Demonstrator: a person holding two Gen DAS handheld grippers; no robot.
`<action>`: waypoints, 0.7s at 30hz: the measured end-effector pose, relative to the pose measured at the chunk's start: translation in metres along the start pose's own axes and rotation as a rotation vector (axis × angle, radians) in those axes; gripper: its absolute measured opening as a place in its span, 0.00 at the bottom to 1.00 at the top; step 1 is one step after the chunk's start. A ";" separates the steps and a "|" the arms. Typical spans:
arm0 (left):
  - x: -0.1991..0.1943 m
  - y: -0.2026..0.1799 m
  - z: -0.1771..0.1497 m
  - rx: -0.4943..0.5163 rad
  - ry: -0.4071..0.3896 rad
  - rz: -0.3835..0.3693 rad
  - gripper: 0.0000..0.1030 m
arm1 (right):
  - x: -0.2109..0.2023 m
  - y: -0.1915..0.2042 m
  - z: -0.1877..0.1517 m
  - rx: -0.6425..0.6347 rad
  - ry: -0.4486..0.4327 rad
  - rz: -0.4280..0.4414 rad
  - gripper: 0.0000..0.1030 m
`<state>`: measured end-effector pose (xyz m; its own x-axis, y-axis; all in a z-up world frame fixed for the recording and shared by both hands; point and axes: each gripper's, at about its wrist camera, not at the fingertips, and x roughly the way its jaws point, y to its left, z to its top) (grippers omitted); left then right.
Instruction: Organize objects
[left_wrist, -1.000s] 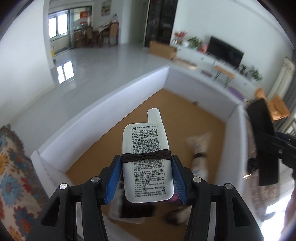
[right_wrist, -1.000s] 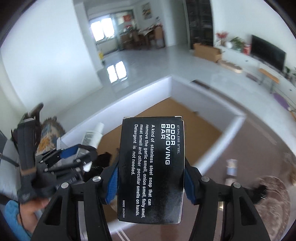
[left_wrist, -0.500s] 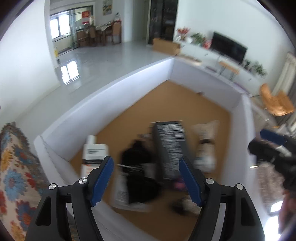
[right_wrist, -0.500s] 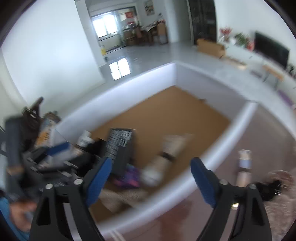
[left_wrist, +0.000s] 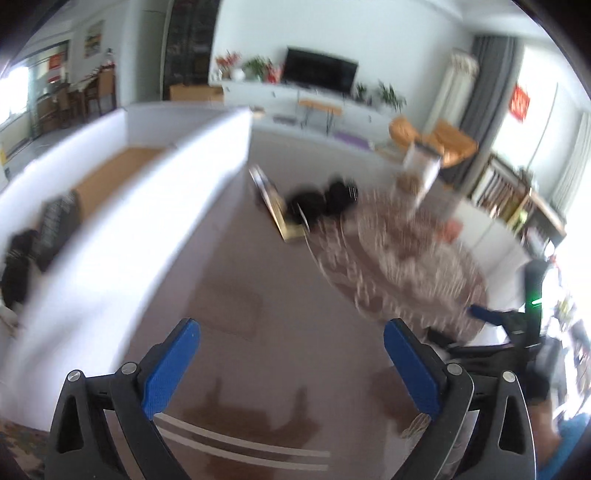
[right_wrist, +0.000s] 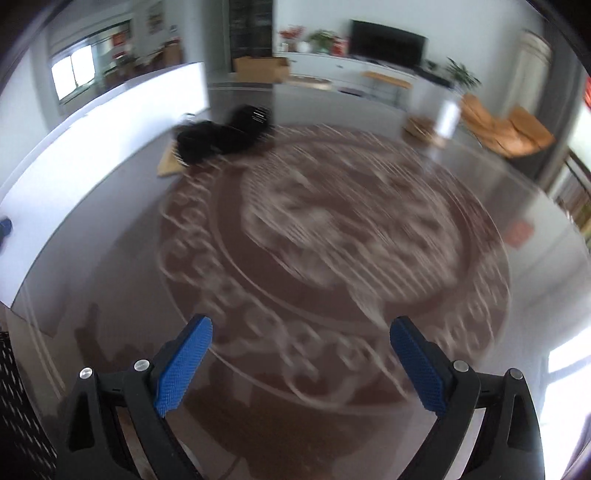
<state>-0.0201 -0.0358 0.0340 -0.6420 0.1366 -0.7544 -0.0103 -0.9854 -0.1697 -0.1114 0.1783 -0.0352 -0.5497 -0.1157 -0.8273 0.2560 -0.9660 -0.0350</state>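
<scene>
My left gripper (left_wrist: 291, 332) is open and empty above the brown table, to the right of the white-walled box (left_wrist: 155, 206). Dark items (left_wrist: 40, 225) lie blurred inside the box on its cork floor. My right gripper (right_wrist: 301, 332) is open and empty above the patterned round mat (right_wrist: 332, 229). A black bundle (right_wrist: 221, 136) lies on a flat tan item (right_wrist: 168, 166) at the mat's far left edge; it also shows in the left wrist view (left_wrist: 321, 199). A clear jar (left_wrist: 421, 173) stands beyond the mat.
The box's white wall (right_wrist: 92, 122) runs along the left. The other gripper's handle (left_wrist: 532, 288) shows at the right edge of the left wrist view. Orange chairs (right_wrist: 506, 129), a TV (right_wrist: 388, 44) and a low cabinet stand behind. Both views are motion-blurred.
Both grippers let go of their items, the white tube and the black carton, into the box, opened wide, then swung right, away from the box, over the table and mat.
</scene>
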 end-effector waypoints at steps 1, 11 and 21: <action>0.009 -0.005 -0.004 0.011 0.016 0.012 0.98 | -0.001 -0.014 -0.012 0.043 0.003 -0.002 0.95; 0.047 0.003 -0.024 0.029 0.072 0.113 0.98 | -0.002 -0.031 -0.028 0.102 -0.019 -0.047 1.00; 0.060 0.002 -0.031 0.048 0.111 0.193 1.00 | 0.000 -0.031 -0.028 0.104 -0.018 -0.048 1.00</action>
<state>-0.0348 -0.0267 -0.0309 -0.5475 -0.0472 -0.8355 0.0660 -0.9977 0.0131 -0.0965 0.2144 -0.0495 -0.5741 -0.0717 -0.8156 0.1454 -0.9892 -0.0154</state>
